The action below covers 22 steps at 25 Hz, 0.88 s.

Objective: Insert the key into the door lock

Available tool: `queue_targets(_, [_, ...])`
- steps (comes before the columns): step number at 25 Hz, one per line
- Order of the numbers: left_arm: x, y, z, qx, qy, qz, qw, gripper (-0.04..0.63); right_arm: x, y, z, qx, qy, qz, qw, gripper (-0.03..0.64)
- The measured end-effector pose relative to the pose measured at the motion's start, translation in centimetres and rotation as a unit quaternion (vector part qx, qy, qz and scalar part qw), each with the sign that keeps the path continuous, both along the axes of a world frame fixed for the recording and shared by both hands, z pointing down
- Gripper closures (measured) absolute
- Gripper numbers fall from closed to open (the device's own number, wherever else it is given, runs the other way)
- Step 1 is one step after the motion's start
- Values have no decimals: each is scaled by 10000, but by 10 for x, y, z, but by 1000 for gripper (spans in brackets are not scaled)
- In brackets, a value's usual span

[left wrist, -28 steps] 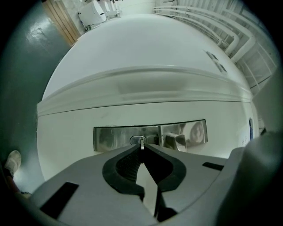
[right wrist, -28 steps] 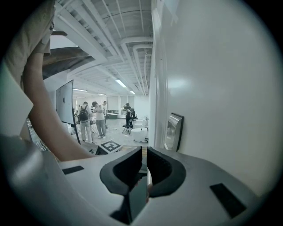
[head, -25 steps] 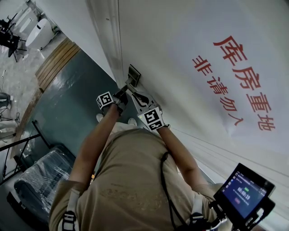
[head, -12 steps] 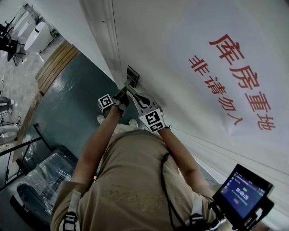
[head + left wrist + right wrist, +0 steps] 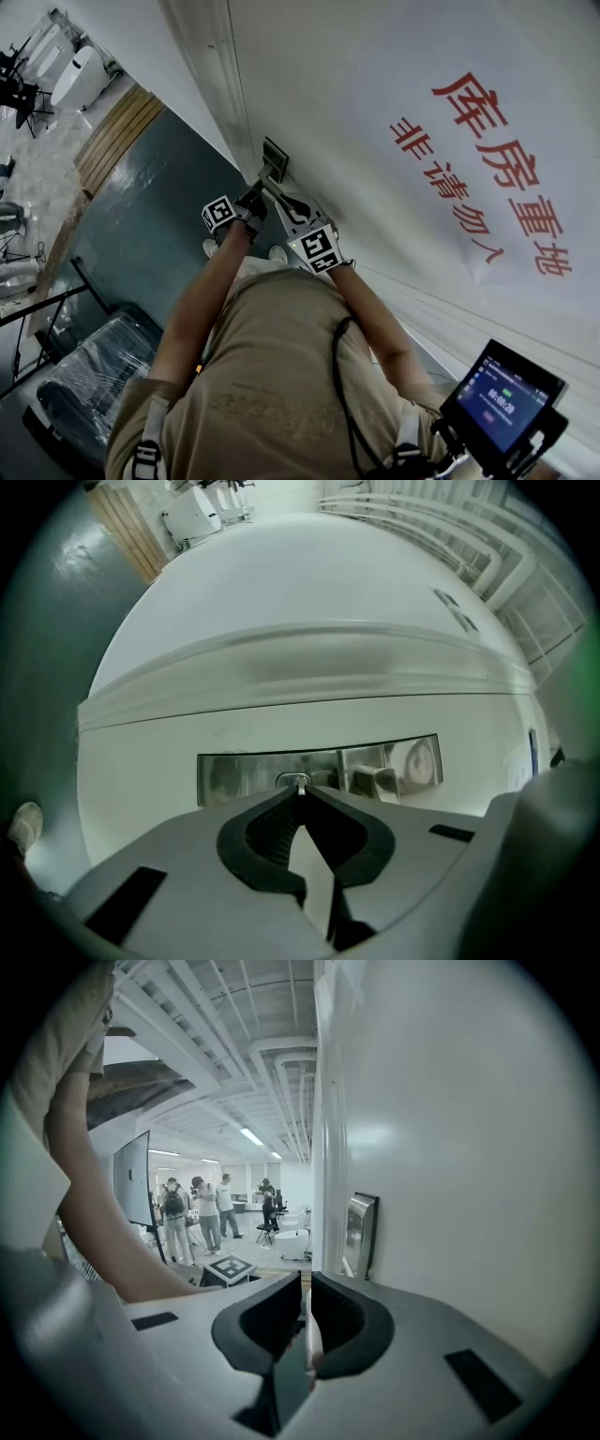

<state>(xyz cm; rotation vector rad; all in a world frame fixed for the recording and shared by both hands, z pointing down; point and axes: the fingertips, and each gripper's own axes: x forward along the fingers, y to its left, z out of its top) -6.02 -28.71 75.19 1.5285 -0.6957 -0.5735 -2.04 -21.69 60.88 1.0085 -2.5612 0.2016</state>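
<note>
The left tool [image 5: 300, 794] is clenched on the key [image 5: 300, 785], only a short metal tip of which shows past its closed jaws. That tip sits right at the keyhole [image 5: 292, 780] in the steel lock plate [image 5: 234, 775], directly ahead of the tool. Holding the tool level and square to the door [image 5: 281, 639] probably serves to line the blade up with the slot. How deep the key has gone I cannot tell. The right tool [image 5: 304, 1283] has its jaws drawn together on nothing and hangs beside the left one, tilted a little downward, apparently just waiting. The left gripper view alone gives the key at the keyhole, with what looks like the handle [image 5: 377, 780] a little to the right of the tool's tips. The right gripper view shows the plate edge-on, ahead and to the right of its tool, and people [image 5: 192, 1211] standing well beyond. Only the head view shows both forearms meeting at the lock and the red-lettered sign [image 5: 487, 178] on the door.
</note>
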Motion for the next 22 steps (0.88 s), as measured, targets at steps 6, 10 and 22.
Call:
queue_targets(6, [2, 1, 4, -285, 633, -206, 9974, 561, 0, 0, 2, -30, 9, -19, 10000, 595])
queue_targets(10, [5, -2, 0, -215, 526, -72, 9984, 561, 1, -2, 3, -20, 37, -24, 10000, 595])
queue_targets(22, [10, -4, -3, 44, 333, 28, 9994, 561, 3, -7, 3, -8, 47, -39, 10000, 595])
